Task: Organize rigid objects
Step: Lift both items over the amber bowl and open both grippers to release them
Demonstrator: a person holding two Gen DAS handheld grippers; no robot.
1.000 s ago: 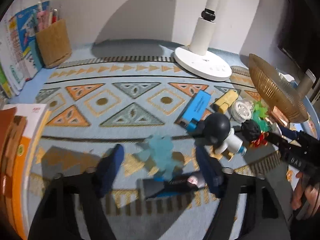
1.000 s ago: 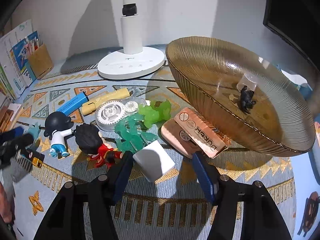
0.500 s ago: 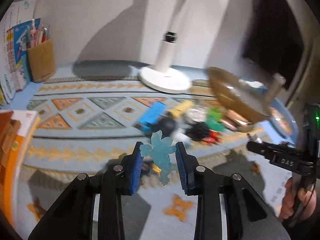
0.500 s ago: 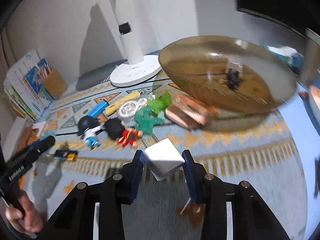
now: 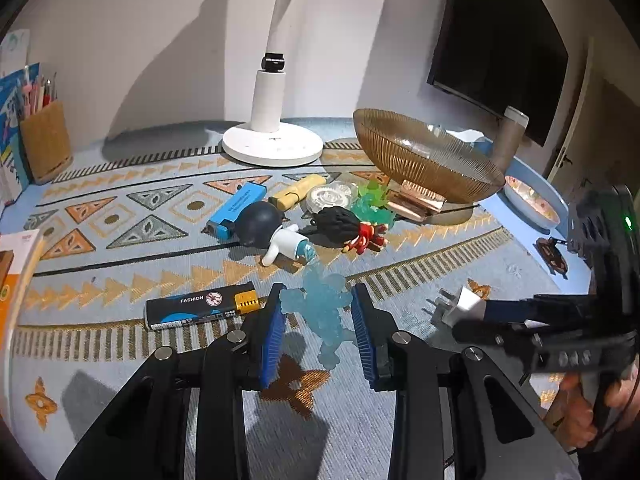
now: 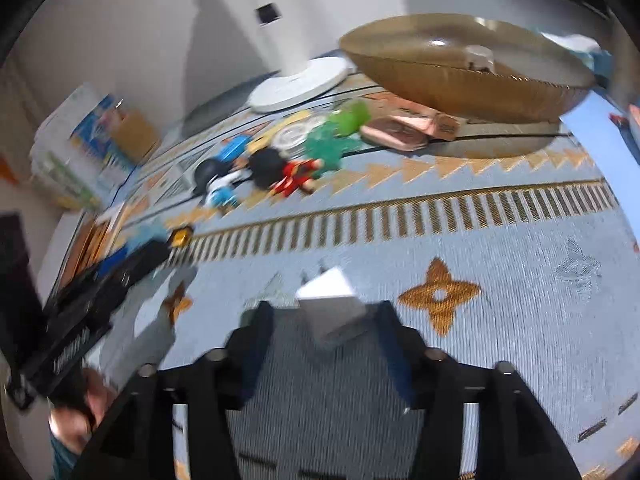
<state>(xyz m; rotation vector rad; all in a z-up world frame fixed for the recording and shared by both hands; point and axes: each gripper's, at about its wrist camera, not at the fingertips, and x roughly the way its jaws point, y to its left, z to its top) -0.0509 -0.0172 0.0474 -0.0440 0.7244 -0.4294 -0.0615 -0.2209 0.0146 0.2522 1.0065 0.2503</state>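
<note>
Bare patterned tabletop (image 5: 120, 208) fills the left-wrist view's left and lower middle, giving open passage. A black lighter (image 5: 200, 306) lies across it at centre left. Toys (image 5: 304, 220) cluster mid-frame below the lamp base (image 5: 272, 146). The amber bowl (image 5: 424, 164) blocks the upper right; the right gripper (image 5: 460, 316) crowds the lower right.

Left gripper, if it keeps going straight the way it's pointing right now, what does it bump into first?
Probably the black-headed figurine lying on the mat, directly ahead of the left gripper, which grips a pale blue toy. The gripper seems raised, so it might pass over; depth is unclear.
</note>
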